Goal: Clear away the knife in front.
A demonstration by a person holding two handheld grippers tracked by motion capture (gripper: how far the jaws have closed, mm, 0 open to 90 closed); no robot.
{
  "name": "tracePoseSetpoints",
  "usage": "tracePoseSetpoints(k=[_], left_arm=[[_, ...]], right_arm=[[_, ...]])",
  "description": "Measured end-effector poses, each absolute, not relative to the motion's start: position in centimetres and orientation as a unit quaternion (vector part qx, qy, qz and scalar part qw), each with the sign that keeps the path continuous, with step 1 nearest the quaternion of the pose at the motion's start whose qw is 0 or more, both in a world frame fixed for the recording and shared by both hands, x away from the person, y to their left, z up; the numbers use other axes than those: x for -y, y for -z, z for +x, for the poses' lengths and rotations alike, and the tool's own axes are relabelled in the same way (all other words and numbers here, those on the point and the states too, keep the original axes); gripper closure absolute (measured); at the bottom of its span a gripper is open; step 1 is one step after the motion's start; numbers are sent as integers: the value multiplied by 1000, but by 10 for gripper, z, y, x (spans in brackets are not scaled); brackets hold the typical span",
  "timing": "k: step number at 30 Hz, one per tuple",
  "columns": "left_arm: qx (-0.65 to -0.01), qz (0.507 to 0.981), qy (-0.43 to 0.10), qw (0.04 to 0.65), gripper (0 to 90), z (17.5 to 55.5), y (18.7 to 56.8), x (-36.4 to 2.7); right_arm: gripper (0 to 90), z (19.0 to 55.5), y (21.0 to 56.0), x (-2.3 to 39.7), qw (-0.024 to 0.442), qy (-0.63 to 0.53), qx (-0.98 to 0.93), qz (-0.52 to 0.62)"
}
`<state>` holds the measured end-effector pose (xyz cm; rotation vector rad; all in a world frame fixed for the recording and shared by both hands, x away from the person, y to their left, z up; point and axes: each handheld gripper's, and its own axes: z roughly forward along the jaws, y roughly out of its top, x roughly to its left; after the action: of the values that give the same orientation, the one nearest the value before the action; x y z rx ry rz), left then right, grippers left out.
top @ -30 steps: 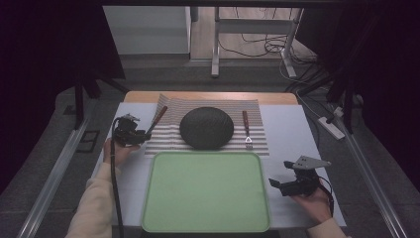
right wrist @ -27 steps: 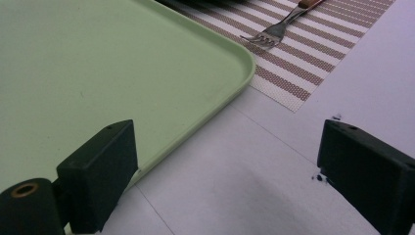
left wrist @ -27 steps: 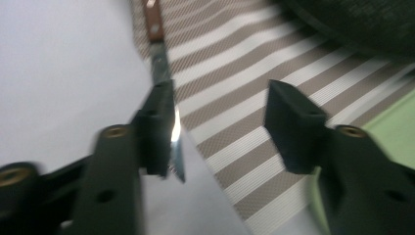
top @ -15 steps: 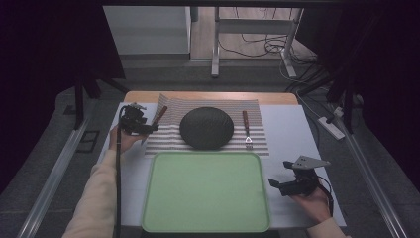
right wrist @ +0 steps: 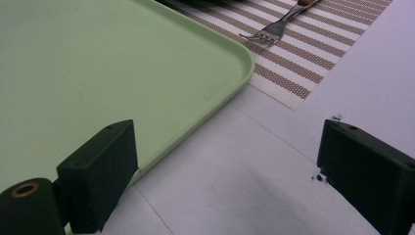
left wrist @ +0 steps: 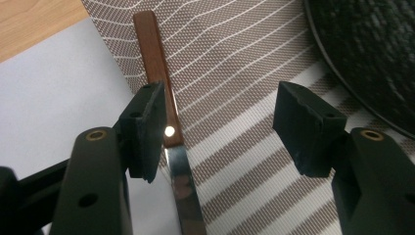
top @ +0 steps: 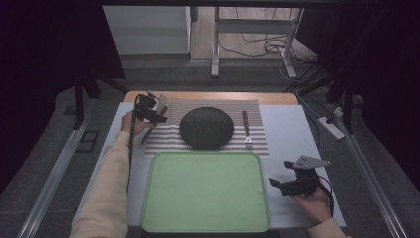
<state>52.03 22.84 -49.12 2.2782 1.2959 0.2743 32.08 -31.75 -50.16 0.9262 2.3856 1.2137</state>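
A knife lies along the left edge of the striped placemat (top: 257, 111), with a brown wooden handle (left wrist: 154, 63) and a steel blade (left wrist: 185, 196). My left gripper (top: 156, 117) hovers just above it. In the left gripper view my left gripper (left wrist: 220, 132) is open and has just been closing a little. The knife lies below and between the jaws, close beside the left pad (left wrist: 144, 127), and is not pressed. A dark round plate (top: 206, 127) sits on the mat's middle. My right gripper (top: 280, 184) rests open at the front right, with nothing between its jaws.
A light green tray (top: 205, 193) lies at the front centre, and its corner (right wrist: 235, 63) is beside my right gripper (right wrist: 230, 166). A fork (top: 246, 130) with a wooden handle lies on the mat right of the plate; its tines (right wrist: 266, 33) point towards me.
My left hand has moved away from me and to the right, from the white table surface to above the knife at the mat's left edge. The right hand has stayed put.
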Motion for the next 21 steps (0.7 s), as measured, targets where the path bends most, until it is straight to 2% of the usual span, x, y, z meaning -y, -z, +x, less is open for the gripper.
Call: tracePoseSetpoints(k=[7, 21], left_arm=[[-482, 841, -95, 227, 389, 529, 504, -227], [-487, 849, -80, 188, 503, 537, 508, -234]], right_arm=[[78, 321, 502, 318, 152, -421, -832, 326], [78, 322, 503, 318, 152, -421, -832, 328]])
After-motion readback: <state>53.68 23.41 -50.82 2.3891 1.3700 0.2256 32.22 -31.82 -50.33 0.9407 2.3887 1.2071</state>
